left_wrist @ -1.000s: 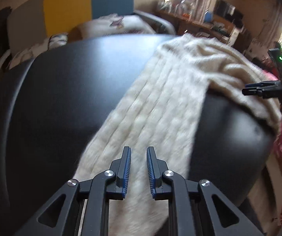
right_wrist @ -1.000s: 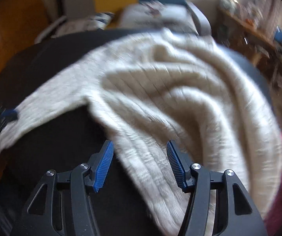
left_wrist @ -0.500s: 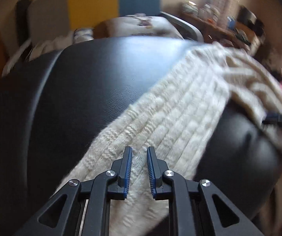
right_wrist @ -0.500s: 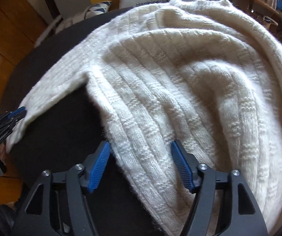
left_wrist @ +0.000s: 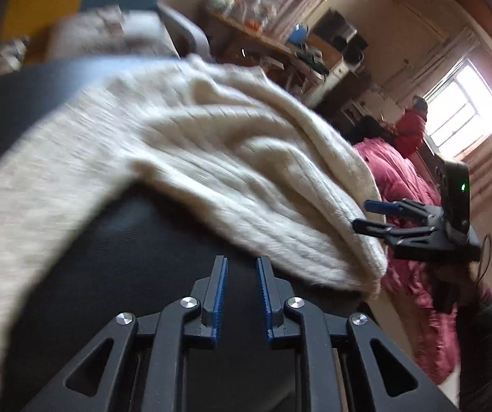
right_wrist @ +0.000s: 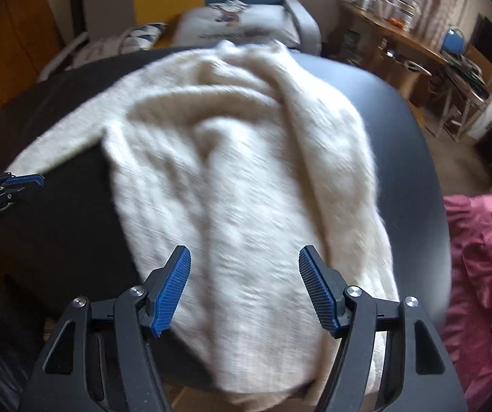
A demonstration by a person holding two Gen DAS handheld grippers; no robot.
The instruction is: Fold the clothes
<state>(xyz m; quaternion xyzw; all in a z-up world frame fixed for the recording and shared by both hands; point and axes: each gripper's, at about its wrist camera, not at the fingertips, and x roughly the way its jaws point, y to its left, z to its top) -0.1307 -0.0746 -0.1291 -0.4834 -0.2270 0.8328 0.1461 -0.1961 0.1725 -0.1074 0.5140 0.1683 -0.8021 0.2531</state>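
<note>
A cream ribbed knit sweater [right_wrist: 246, 158] lies rumpled across a round black leather-look table [right_wrist: 407, 144], one sleeve stretched out flat towards the left side and the body bunched in loose folds, its hem spilling over the near edge. The right gripper [right_wrist: 245, 285] hangs just above that hem with its blue-padded jaws spread wide, the knit showing between them — nothing is caught in them. The left gripper [left_wrist: 240, 288] hovers over bare black tabletop just beside the sweater's lower edge, its blue ribbed fingers [left_wrist: 219, 292] drawn close but with a clear gap left and no fabric between them, so it is released as well. From the left view the right gripper shows side-on at the table's edge, close to the sweater's hem; I cannot tell whether it touches the knit. A heap of crimson-pink fabric [right_wrist: 479, 261] sits off the right side of the table. Behind are a grey armchair with a printed cushion [right_wrist: 242, 27], a cluttered wooden desk [right_wrist: 400, 44] and a bright window [left_wrist: 466, 110] — much of it blurred.
</note>
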